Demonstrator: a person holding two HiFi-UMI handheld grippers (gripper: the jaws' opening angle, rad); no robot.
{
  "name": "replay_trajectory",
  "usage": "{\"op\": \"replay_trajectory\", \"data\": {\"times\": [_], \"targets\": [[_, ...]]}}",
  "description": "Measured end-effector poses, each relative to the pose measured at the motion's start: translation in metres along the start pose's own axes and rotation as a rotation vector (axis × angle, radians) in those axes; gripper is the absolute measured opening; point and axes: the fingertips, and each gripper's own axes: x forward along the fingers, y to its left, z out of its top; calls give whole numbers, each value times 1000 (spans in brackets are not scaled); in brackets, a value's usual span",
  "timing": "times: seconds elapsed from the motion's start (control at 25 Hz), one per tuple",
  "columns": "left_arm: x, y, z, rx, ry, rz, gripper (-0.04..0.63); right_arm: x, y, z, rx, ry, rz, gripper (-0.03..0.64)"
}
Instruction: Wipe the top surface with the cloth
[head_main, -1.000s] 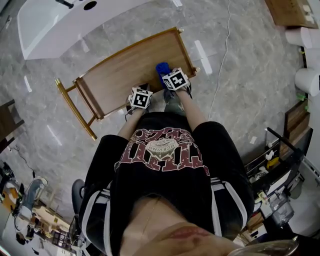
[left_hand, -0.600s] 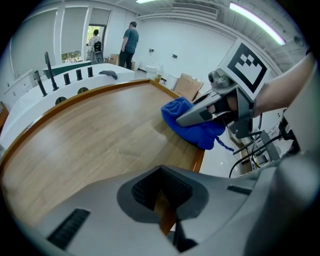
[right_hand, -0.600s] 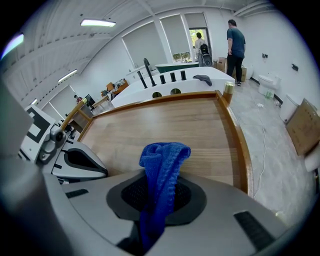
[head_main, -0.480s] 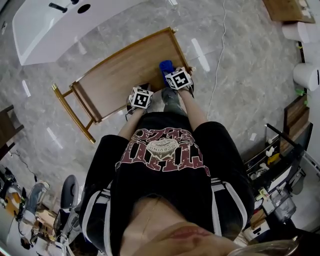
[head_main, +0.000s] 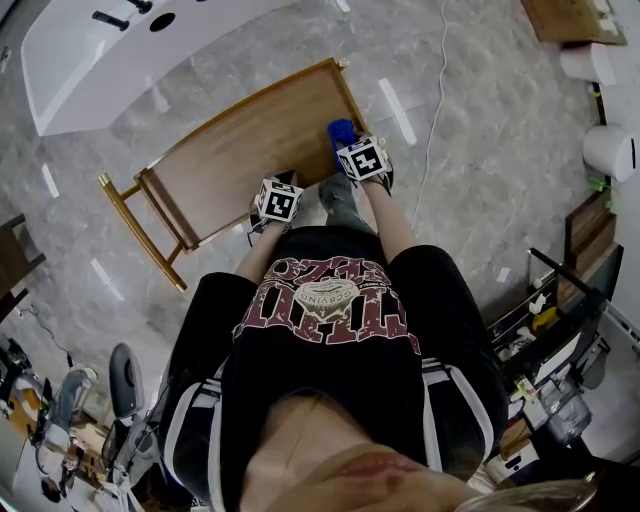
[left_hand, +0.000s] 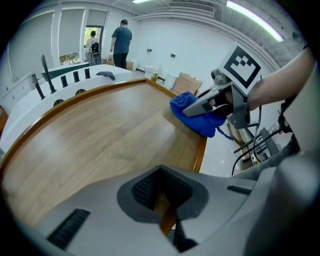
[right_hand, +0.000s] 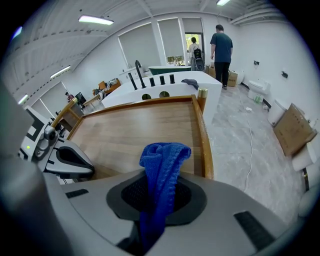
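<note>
Head view: the blue cloth (head_main: 341, 131) sits on the wooden worktop (head_main: 250, 140) by its right edge, at the right tool (head_main: 362, 160); left gripper view: the left tool (left_hand: 167, 220) is clenched on the worktop's near rim; right gripper view: the right tool grasps the cloth.

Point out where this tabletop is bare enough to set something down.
Nearly the whole wooden tabletop is bare, from the far rim to the near rim that the left tongs clamp. Only the near right corner is crowded: there the right tongs hold the blue cloth.
</note>
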Motion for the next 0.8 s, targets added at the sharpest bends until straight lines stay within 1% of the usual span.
{"op": "replay_trajectory", "data": {"times": [0.16,0.28,0.4,0.52,0.64,0.68,0.8], "targets": [[2,-3,1,6,31,33,46,-5,-10,-2,-22,4,-32,58],[3,-5,2,8,19,45,46,-8,-18,-5,-24,5,-66,58],[5,-4,2,-36,4,37,46,-8,-23,-7,-18,12,-90,58],[6,-2,1,-81,-25,15,46,-10,-21,-8,-13,5,-85,58],[0,3,-2,-195,-56,-12,46,-11,-15,-6,-40,-21,-67,58],[-3,7,-1,-210,-66,-6,46,-11,-11,-3,-63,-28,-65,58],[-11,14,3,-178,-98,18,46,-7,5,4,-146,-34,-40,58]]}}
